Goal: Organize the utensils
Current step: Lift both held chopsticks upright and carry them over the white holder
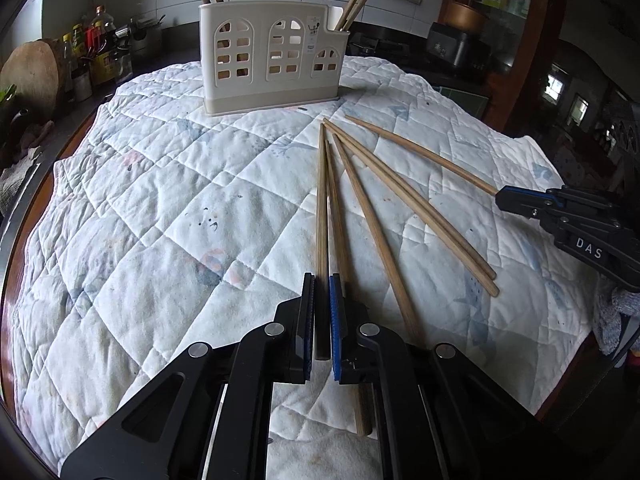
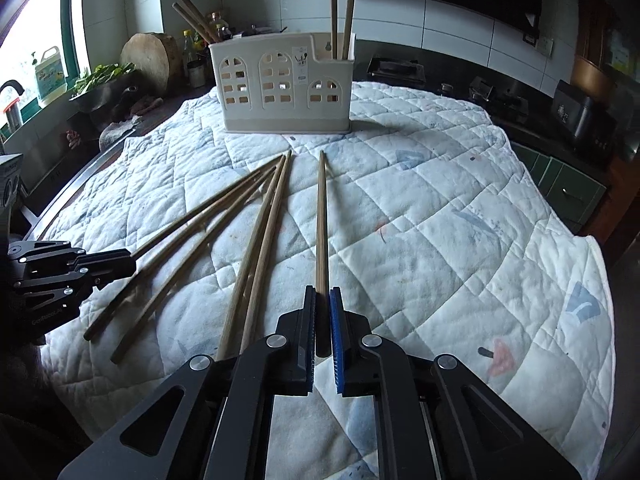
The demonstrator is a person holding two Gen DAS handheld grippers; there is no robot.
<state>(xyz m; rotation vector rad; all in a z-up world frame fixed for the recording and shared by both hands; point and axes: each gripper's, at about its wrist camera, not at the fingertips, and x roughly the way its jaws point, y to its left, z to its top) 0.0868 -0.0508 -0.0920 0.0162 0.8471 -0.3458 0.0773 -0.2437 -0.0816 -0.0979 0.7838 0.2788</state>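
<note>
White quilted cloth (image 1: 160, 240), covering the table. Cream plastic utensil holder with arched cut-outs (image 1: 272, 64), upright at 12 o'clock, chopsticks inside. Left gripper (image 1: 322, 320): clamped on one wooden chopstick (image 1: 321, 208). Right gripper (image 2: 322, 328): clamped on another wooden chopstick (image 2: 321, 220). Four loose chopsticks (image 1: 400, 200), fanned on the cloth between the held pair.

Left gripper (image 1: 322, 312) and right gripper (image 2: 322, 320) both point toward the holder (image 1: 272, 60), fingers each pinching one chopstick, low over the quilt.

A home kitchen: sauce bottles (image 1: 98, 40), a round chopping block (image 2: 151, 60), tiled walls (image 2: 440, 20) and a dark counter (image 2: 532, 128).
</note>
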